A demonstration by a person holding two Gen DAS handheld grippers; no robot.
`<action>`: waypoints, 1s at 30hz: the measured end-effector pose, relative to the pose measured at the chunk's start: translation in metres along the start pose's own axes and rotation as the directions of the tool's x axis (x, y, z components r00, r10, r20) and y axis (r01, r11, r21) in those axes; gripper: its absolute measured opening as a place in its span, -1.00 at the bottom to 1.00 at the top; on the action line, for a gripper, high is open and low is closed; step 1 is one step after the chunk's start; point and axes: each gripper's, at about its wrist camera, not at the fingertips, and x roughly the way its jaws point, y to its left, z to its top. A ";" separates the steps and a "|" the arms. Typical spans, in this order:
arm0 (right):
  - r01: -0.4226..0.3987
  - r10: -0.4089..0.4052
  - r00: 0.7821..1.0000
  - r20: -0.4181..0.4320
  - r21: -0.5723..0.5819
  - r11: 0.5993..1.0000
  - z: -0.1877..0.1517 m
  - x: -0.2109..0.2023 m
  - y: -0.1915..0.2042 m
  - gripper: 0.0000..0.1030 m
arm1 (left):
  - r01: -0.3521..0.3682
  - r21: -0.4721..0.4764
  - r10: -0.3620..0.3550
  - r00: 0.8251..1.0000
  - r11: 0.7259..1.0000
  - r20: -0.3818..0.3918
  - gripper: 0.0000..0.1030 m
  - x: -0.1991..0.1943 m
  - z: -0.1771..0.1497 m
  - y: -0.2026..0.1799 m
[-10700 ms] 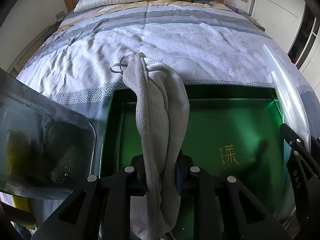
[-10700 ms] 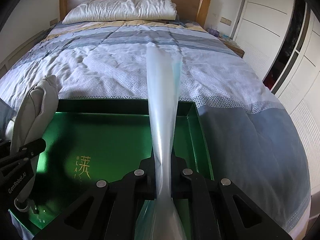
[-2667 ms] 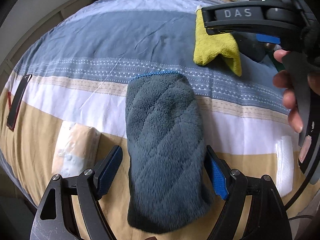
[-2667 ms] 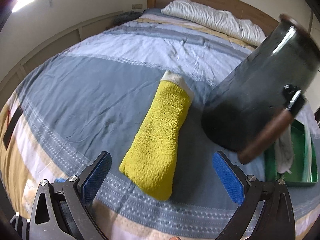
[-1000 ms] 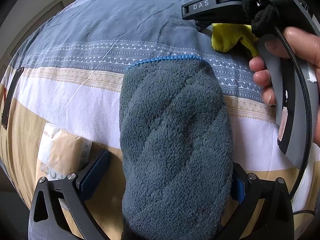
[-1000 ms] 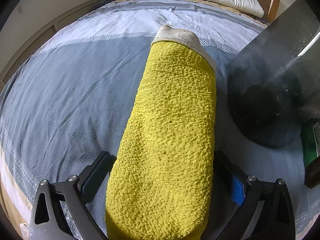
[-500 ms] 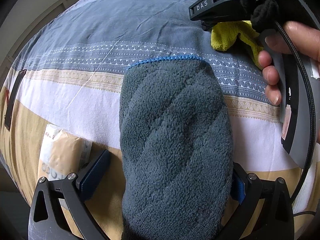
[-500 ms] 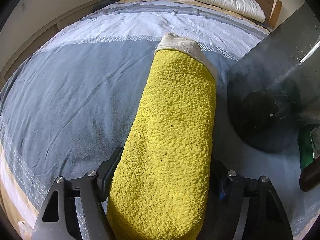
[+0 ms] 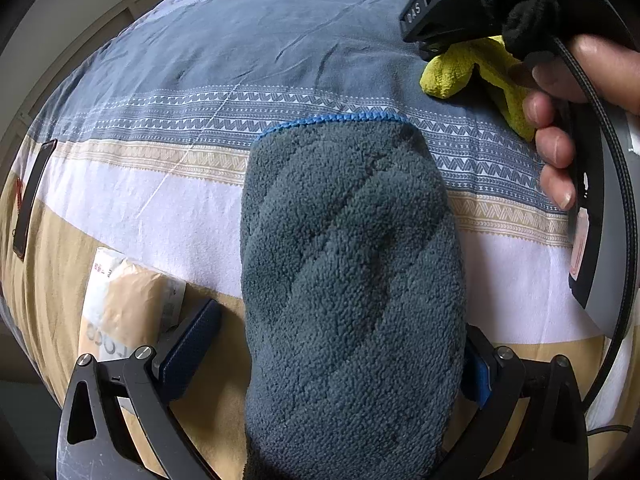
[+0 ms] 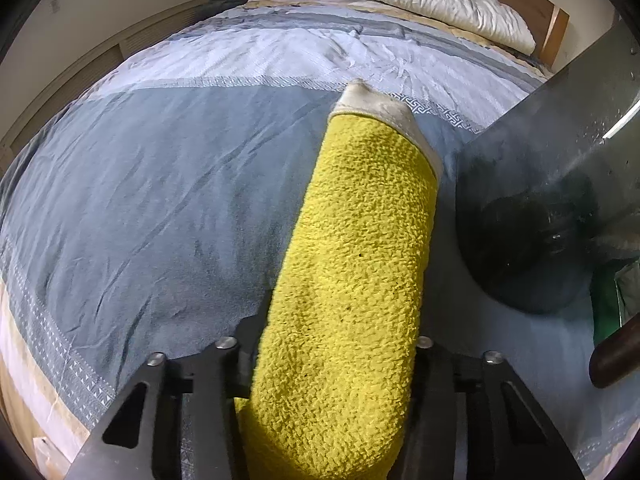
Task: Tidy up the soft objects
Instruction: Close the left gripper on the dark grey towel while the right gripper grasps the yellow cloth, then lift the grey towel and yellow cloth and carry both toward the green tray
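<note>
My right tongs have just been closing and now squeeze the yellow cloth from both sides; the cloth bulges up between the black fingers and hides the pads. In the left wrist view the right tongs sit at the top right edge, held in a hand, with a crumpled bit of the yellow cloth sticking out beneath them onto the bed.

My left tongs stand wide apart around the grey cloth. The left blue pad is clear of the pile, with bedspread showing in the gap; the right pad sits right at the cloth's edge, and I cannot tell whether it presses.

The yellow cloth is a rolled, nubbly terry piece with a pale band at its far end, lying lengthwise away from me on the grey-blue stripe of the bed. The grey cloth is a thick, fluffy roll with diagonal ridges and a blue stitched hem at its far end, lying across the white and tan stripes.

A tan wrapped packet lies just left of the left tongs. A dark glass lid stands tilted just right of the yellow cloth.
</note>
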 end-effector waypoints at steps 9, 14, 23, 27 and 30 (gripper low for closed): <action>-0.001 0.001 1.000 0.002 -0.008 1.000 -0.001 -0.003 0.001 -0.49 | 0.018 0.023 -0.018 1.000 1.000 0.025 0.57 -0.009 -0.004 -0.004; 0.002 -0.002 1.000 0.001 -0.020 1.000 0.001 -0.003 0.001 -0.60 | 0.034 0.057 -0.037 0.998 0.998 0.056 0.08 -0.020 -0.005 -0.011; 0.029 -0.028 0.999 0.022 -0.050 0.998 0.000 -0.007 0.007 -0.70 | 0.096 0.040 -0.099 0.992 0.995 0.082 -0.46 -0.036 -0.003 -0.004; 0.038 -0.036 0.999 0.035 -0.062 0.997 -0.001 -0.012 0.010 -0.70 | 0.120 0.022 -0.122 0.989 0.993 0.086 -0.47 -0.043 -0.003 0.004; 0.049 -0.046 0.998 0.045 -0.080 0.996 -0.002 -0.016 0.015 -0.71 | 0.133 0.003 -0.133 0.987 0.991 0.090 -0.47 -0.050 -0.002 0.009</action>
